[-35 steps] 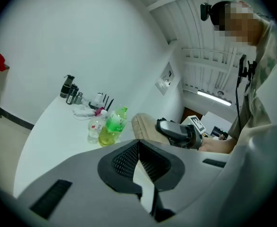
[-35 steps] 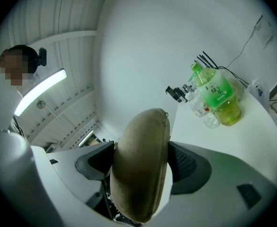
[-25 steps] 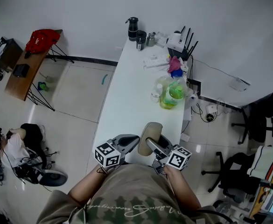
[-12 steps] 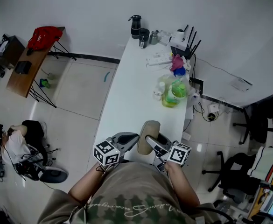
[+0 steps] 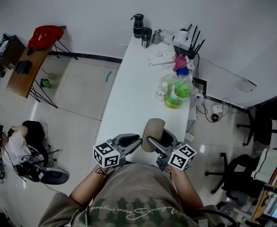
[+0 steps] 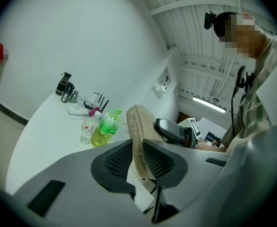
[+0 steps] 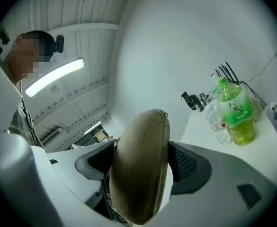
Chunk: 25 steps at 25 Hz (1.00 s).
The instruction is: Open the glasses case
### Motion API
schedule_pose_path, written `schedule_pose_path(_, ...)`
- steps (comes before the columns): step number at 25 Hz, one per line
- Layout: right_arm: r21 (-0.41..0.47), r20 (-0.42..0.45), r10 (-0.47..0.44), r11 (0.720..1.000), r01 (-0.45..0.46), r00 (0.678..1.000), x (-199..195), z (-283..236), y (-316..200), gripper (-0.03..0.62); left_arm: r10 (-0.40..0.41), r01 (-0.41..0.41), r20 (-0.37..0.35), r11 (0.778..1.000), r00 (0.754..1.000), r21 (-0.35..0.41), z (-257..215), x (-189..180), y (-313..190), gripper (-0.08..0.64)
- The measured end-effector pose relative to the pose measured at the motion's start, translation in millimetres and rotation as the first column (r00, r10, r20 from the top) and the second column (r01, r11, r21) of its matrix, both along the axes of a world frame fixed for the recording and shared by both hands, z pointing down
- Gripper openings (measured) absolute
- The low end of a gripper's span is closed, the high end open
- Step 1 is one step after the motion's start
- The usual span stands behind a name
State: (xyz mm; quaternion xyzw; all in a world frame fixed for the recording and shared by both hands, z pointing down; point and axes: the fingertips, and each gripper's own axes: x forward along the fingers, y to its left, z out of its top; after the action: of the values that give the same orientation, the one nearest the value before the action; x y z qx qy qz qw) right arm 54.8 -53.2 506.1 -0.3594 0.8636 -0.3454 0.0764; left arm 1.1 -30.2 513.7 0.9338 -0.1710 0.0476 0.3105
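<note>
A tan oval glasses case (image 5: 153, 126) is held above the near end of the white table (image 5: 133, 93). My right gripper (image 5: 152, 141) is shut on it, and its pads clamp the case (image 7: 143, 164) from both sides in the right gripper view. My left gripper (image 5: 137, 140) reaches the case's left edge. Its jaws have just been opening, and the case's narrow seamed edge (image 6: 137, 126) stands in the small gap between the pads (image 6: 117, 160). The case's halves look closed together.
Farther along the table stand a green bottle (image 5: 178, 93), a clear bottle (image 5: 162, 89), a power strip (image 5: 159, 58), a router with antennas (image 5: 185, 39) and a black flask (image 5: 137, 26). Office chairs (image 5: 242, 174) are at right. A person (image 5: 10, 145) sits on the floor at left.
My right gripper has rolled a little and the case has tilted with it. The left gripper has stayed at the case's left edge.
</note>
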Motion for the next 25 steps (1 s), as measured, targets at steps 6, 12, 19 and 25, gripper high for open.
schedule_pose_path(6,-0.024,0.090,0.053,0.998,-0.051,0.995,2,-1,1,0.361,0.068,-0.068,-0.005,0.998,0.998,-0.013,-2,13,5,0.244)
schedule_pose_path(12,-0.048,0.219,0.048,0.998,-0.038,0.975,11,-9,0,0.331,0.071,-0.067,-0.070,0.996,0.995,0.053,-8,12,6,0.201)
schedule_pose_path(19,0.048,0.223,-0.115,0.993,0.106,0.968,6,-11,20,0.331,0.091,-0.098,-0.214,0.995,0.972,-0.022,-35,13,-5,0.167)
schedule_pose_path(25,0.039,0.292,-0.105,0.994,0.098,0.951,9,-11,18,0.333,0.072,-0.087,-0.225,0.995,0.972,-0.055,-36,16,-2,0.114)
